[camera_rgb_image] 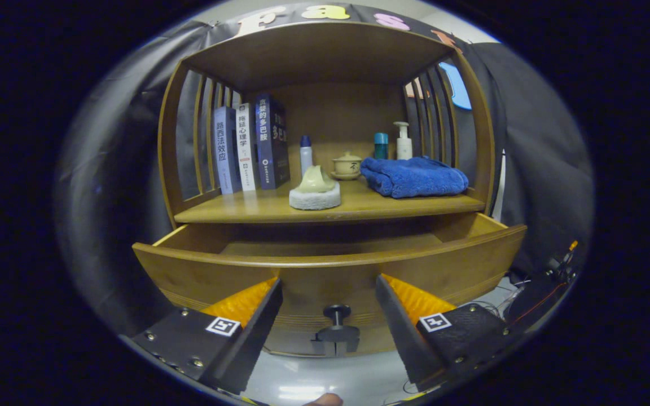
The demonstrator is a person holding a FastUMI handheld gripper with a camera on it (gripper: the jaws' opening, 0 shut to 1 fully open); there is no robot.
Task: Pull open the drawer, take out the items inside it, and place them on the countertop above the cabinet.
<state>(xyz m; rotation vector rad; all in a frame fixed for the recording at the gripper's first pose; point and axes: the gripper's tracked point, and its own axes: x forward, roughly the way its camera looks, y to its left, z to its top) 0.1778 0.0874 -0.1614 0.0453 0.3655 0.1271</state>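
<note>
With the drawer [325, 265] already pulled out across the middle of the frame, we hold the gripper [329, 307] before its front panel, jaws spread wide and gripping nothing, the knob [337, 312] between them. From this low angle the drawer's floor looks bare, though its front wall hides part of it. Above, centre frame, a sponge [315, 190] and a blue towel [413, 176] rest on the shelf [257, 211], which we judge is the drop-off spot.
</note>
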